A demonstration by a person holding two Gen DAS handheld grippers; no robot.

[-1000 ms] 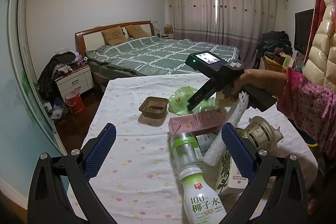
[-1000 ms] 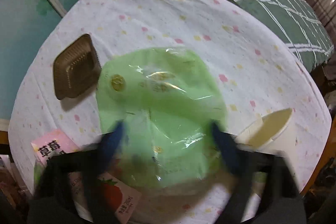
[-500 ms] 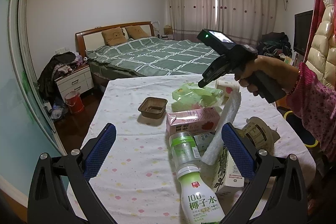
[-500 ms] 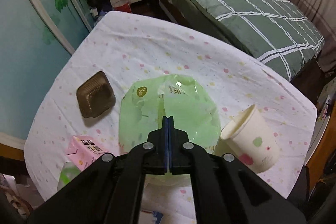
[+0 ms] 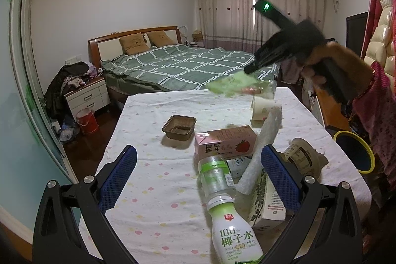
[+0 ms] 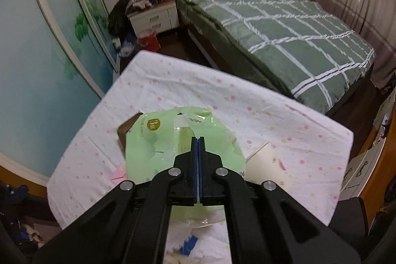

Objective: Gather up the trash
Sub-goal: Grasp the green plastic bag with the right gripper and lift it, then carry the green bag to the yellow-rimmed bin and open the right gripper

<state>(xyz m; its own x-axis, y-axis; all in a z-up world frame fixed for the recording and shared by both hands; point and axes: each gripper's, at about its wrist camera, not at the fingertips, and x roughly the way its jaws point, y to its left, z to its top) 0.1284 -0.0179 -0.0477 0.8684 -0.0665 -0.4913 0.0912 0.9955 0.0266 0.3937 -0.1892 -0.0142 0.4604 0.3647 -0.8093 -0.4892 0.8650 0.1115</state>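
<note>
Green checked bed [image 5: 188, 66], white nightstand [image 5: 86, 97], curtains [image 5: 247, 6]

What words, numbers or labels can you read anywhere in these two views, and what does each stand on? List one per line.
"100", "椰子水" and "NFC": on the white bottle nearest the left gripper.
"3": on the yellow circle of the green plastic bag clamped in the right gripper.
Pink strawberry carton: Chinese characters, too blurred to read.
Round paper lid and carton beside the bottle: print too small.

Counter [image 5: 153, 180]: white cloth with pastel dots. Wrapper [image 6: 158, 140]: pale green with a gold round mark. Carton [image 5: 224, 144]: pink with a red strawberry. Tray [image 5: 178, 127]: brown. Bed [image 6: 284, 24]: green with a white grid.
</note>
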